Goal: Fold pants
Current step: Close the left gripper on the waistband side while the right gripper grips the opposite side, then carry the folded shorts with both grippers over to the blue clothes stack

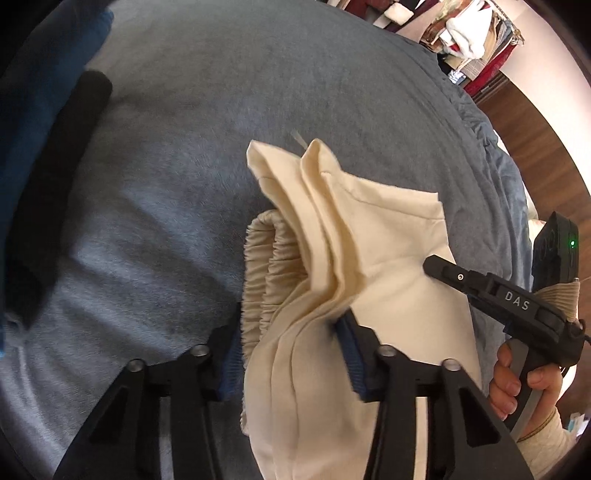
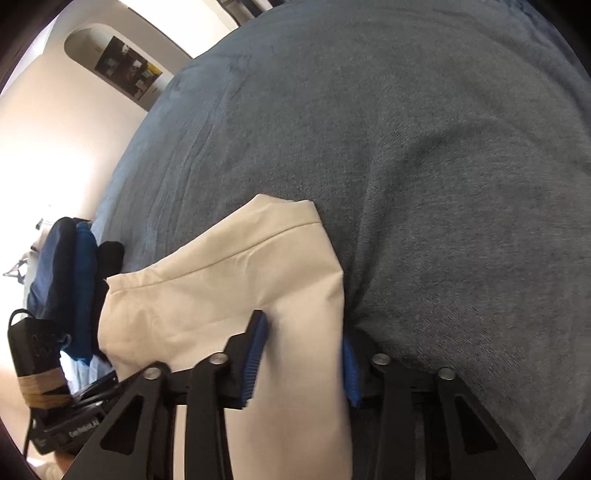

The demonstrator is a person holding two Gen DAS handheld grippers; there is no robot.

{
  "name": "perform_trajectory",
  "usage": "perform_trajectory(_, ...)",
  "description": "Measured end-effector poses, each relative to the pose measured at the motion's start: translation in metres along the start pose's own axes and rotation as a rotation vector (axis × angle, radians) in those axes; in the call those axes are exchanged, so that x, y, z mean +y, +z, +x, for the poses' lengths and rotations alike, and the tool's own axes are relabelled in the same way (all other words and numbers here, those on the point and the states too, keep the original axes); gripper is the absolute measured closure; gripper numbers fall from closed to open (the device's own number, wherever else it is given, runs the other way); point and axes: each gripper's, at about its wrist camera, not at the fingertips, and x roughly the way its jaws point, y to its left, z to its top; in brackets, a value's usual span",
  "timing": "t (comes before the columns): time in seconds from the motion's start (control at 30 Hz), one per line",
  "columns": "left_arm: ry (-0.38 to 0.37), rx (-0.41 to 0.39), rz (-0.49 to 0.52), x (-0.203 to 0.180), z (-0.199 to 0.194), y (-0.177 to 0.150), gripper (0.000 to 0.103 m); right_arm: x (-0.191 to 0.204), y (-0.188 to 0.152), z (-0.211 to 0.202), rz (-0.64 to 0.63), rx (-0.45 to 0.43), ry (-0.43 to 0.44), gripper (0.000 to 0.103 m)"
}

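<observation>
Cream pants (image 1: 369, 236) with a gathered elastic waistband (image 1: 266, 266) hang bunched over a blue-grey bedspread (image 1: 207, 110). My left gripper (image 1: 291, 343) is shut on a thick bundle of the pants near the waistband. My right gripper (image 2: 301, 354) is shut on another part of the pants (image 2: 221, 280), with a hemmed edge showing ahead of it. The right gripper also shows in the left wrist view (image 1: 480, 284) at the right, held by a hand, its tip against the cloth.
Folded dark and blue clothes (image 1: 48, 177) lie at the left on the bed; they also show in the right wrist view (image 2: 74, 266). The bed edge and a wooden floor (image 1: 524, 122) are at the right, with piled clothes (image 1: 465, 33) beyond.
</observation>
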Motion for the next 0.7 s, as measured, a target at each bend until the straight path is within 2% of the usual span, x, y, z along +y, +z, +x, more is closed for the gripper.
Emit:
perform_trajectory(0.07,-0.014,-0.024,0.013,-0.004,-0.012,0.002,0.075,0.003,-0.001,-0.006,0.000,-0.017,-0.013,0.075)
perform_trajectory(0.17,-0.066,-0.042,0.006,-0.007,-0.025,0.005,0.082,0.012,-0.002,-0.017,0.007,-0.046,-0.011,0.084)
perform_trajectory(0.4,-0.126,-0.074,0.002,-0.007,-0.046,0.007,0.086,0.027,-0.005,-0.040,0.023,-0.115,-0.033,0.090)
perform_trajectory(0.7,-0.186,-0.180,0.024,-0.008,-0.100,0.011,0.086,0.054,-0.008,-0.094,0.007,-0.231,-0.029,0.091)
